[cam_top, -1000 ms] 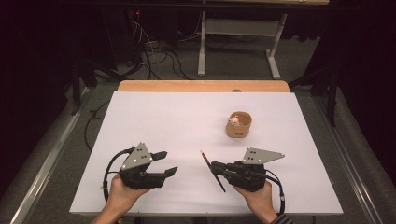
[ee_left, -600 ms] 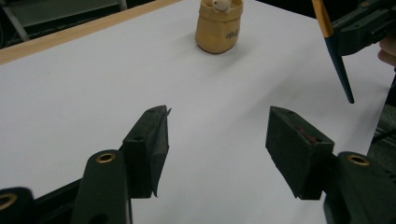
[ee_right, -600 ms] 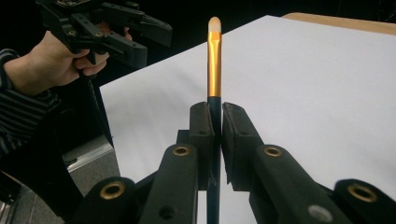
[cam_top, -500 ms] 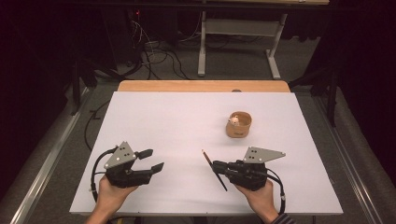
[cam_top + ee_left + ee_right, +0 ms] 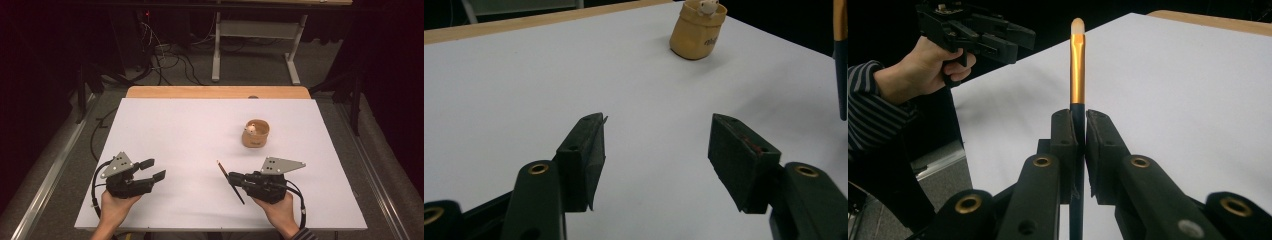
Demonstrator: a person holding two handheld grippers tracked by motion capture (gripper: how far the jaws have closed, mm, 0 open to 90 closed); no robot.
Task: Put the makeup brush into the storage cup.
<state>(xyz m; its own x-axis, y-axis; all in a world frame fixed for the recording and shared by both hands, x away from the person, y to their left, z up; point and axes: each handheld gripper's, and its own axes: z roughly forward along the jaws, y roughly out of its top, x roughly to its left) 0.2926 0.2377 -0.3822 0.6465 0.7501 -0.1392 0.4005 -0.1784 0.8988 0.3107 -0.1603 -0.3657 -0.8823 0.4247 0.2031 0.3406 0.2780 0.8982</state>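
White table (image 5: 200,135) sits in a dark room. On it, the right gripper (image 5: 1079,117) pinches a thin brush (image 5: 1077,75) tight. Across the table, the left gripper (image 5: 656,140) is open and holds nothing. Farther back stands a small tan cup (image 5: 255,133).

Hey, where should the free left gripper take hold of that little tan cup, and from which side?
Probably across the cup's round wall, below the rim. It stands upright and apart on the table, with a small pale figure in its mouth, so a top grab looks awkward. Bring the open left gripper in level from the near side, jaws straddling the wall.
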